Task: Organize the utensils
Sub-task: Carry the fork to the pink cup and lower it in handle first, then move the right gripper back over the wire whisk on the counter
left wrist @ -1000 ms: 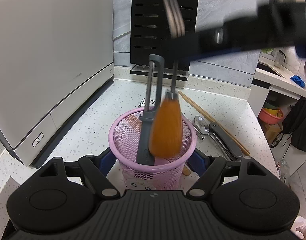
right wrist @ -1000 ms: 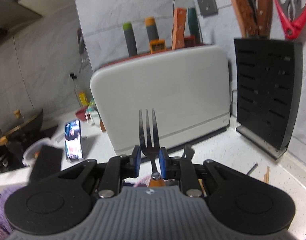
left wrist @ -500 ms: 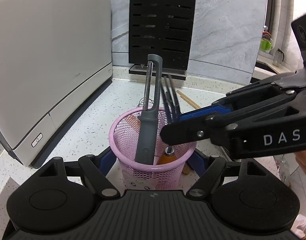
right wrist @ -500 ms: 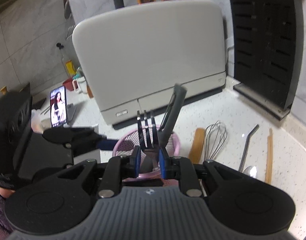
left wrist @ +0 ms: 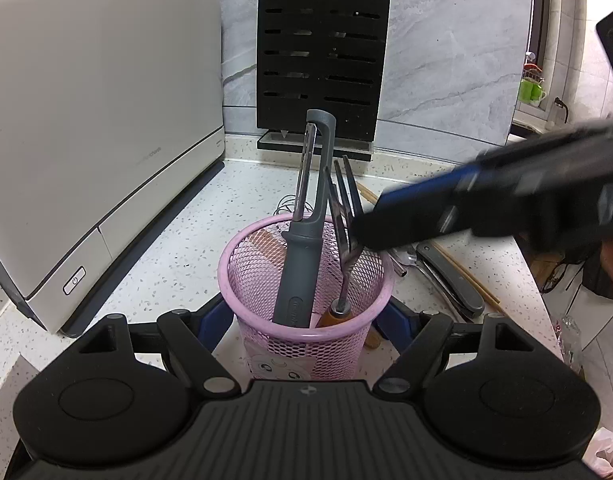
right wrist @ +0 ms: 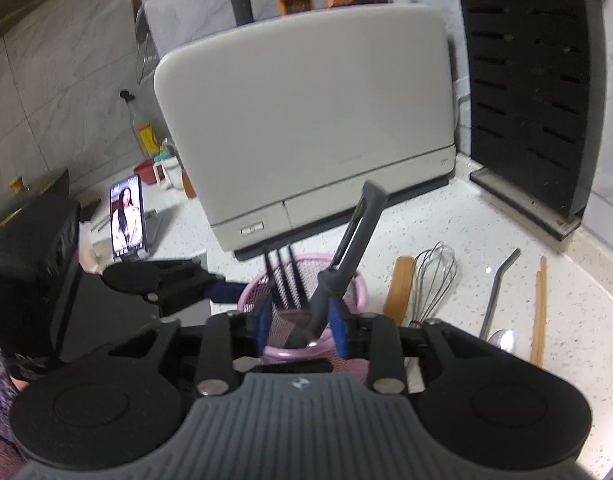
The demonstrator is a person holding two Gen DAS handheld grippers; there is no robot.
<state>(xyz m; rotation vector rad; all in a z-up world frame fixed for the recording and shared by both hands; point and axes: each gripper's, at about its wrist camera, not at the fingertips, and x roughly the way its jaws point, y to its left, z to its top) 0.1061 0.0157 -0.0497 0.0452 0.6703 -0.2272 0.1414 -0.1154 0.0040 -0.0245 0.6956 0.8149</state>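
While your right hand-held gripper (right wrist: 299,322) is opening around the fork (left wrist: 343,216), now standing tines-up in the pink cup (left wrist: 306,312) beside the peeler (left wrist: 306,220), lift straight clear as your wide-spread left hand-held gripper (left wrist: 306,318) steadies the cup on the surface (left wrist: 178,232).

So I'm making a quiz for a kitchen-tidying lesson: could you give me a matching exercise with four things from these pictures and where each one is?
Things:
1. peeler
2. whisk
3. pink mesh basket
4. knife block

Places:
A. standing against the back wall
B. between the fingers of the left gripper
C. upright in the basket, beside the fork
D. lying on the counter, next to a wooden handle

Pairs: 1-C, 2-D, 3-B, 4-A
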